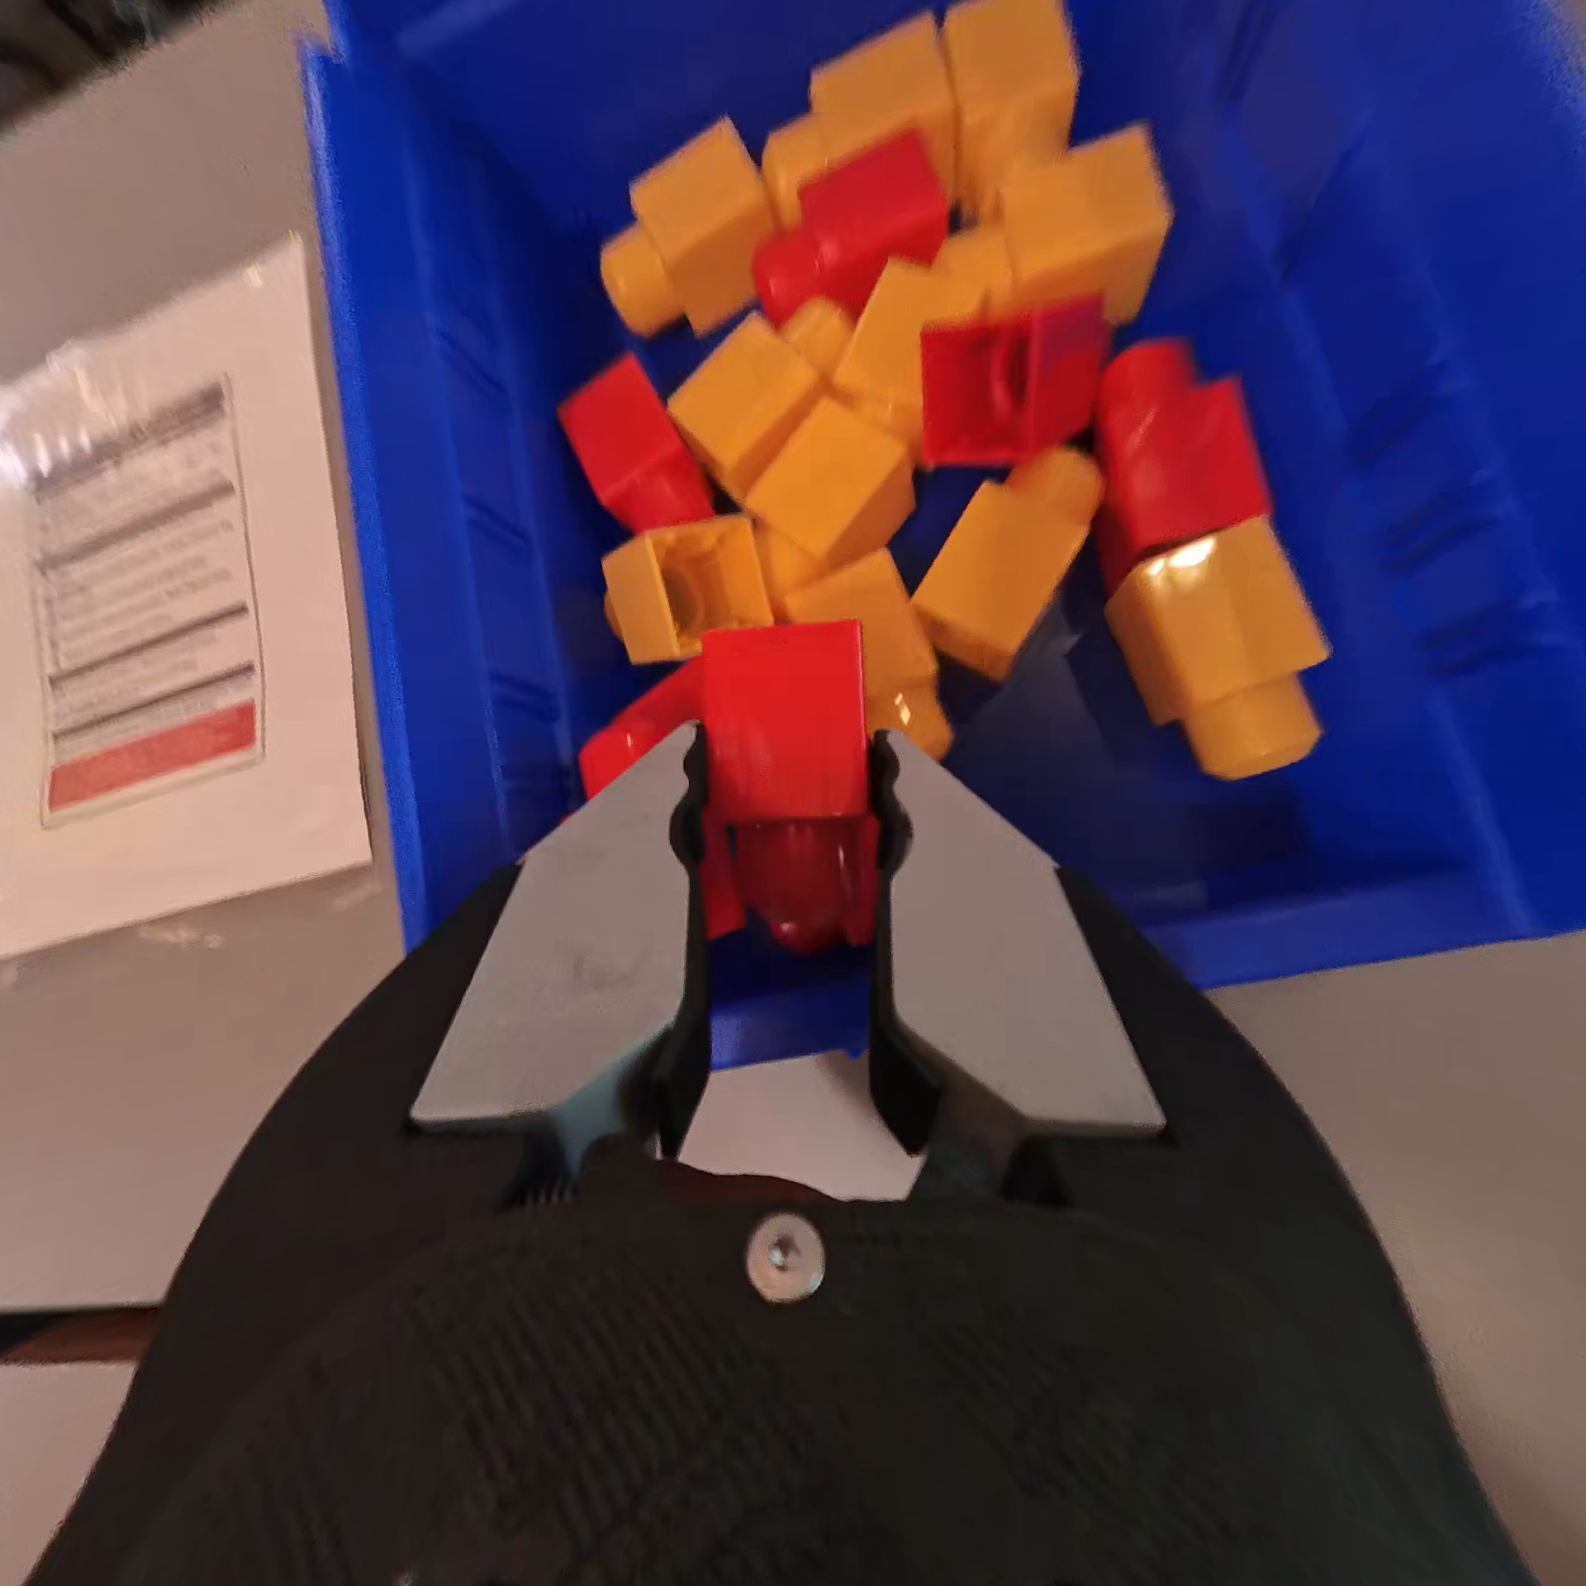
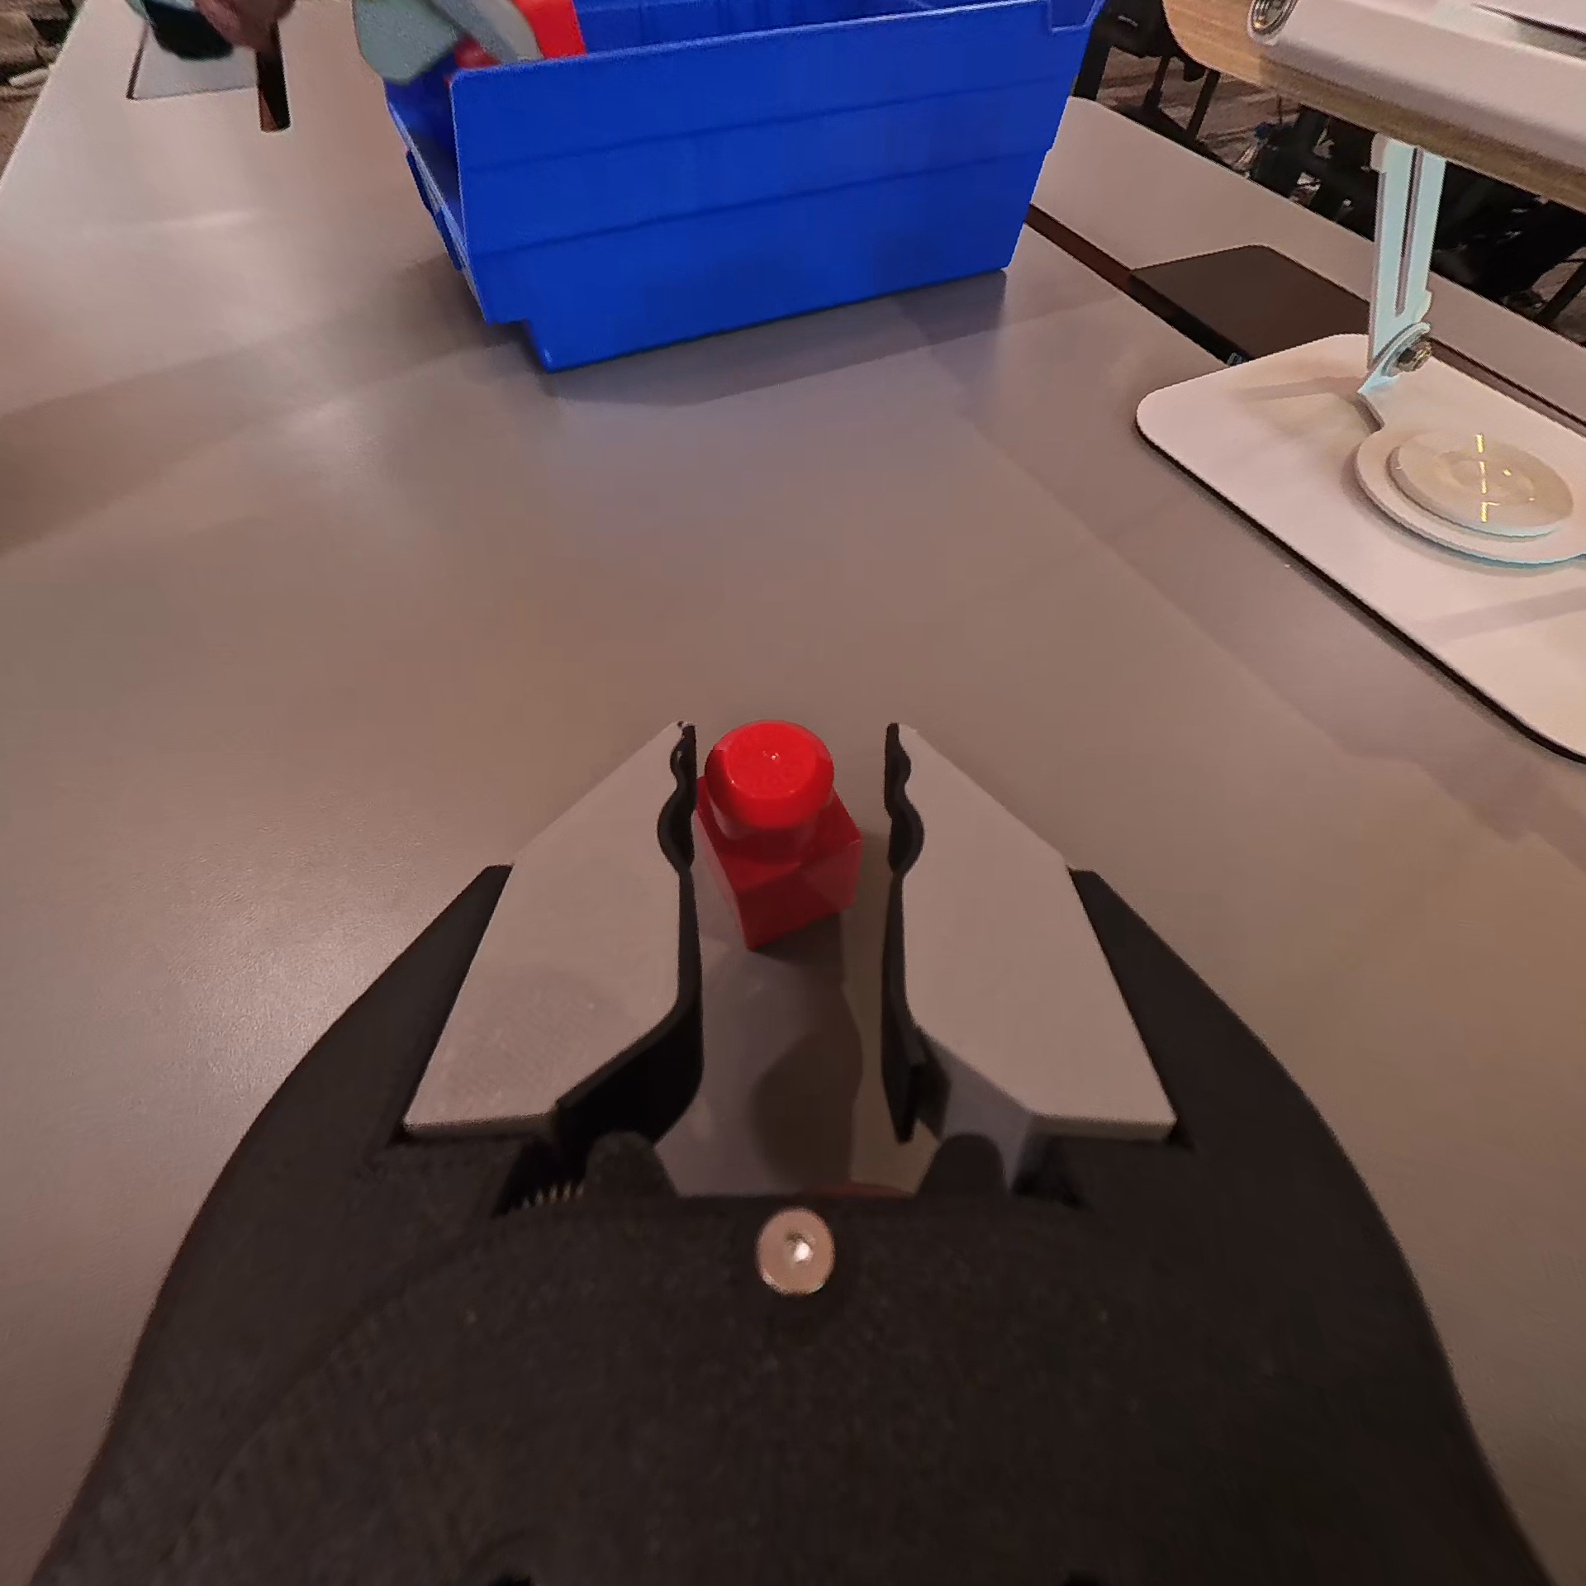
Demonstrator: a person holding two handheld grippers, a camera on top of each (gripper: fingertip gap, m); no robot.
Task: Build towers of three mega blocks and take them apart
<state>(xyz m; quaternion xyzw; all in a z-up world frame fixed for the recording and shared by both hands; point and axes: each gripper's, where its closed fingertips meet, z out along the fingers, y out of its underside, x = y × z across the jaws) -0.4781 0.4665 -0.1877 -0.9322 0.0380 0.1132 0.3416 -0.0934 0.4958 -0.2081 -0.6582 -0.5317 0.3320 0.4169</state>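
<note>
In the left wrist view my left gripper [image 1: 788,747] is shut on a red mega block [image 1: 785,712], both pads pressed on its sides, over the near end of the blue bin [image 1: 446,429]. The bin holds several loose yellow blocks [image 1: 824,489] and red blocks [image 1: 631,446], plus a red and yellow joined pair [image 1: 1201,558]. In the right wrist view my right gripper [image 2: 787,734] is open around a single red block [image 2: 777,850] standing stud up on the grey table [image 2: 343,601]; a gap shows at the right pad. The left gripper [image 2: 481,34] shows far off at the bin [image 2: 729,214].
A laminated paper sheet [image 1: 172,601] lies on the table left of the bin. A white mat with a pale stand base [image 2: 1373,481] sits at the right of the table. Another table edge [image 2: 1373,51] is at the far right. My hands' fingertips stand some 40 cm from each other.
</note>
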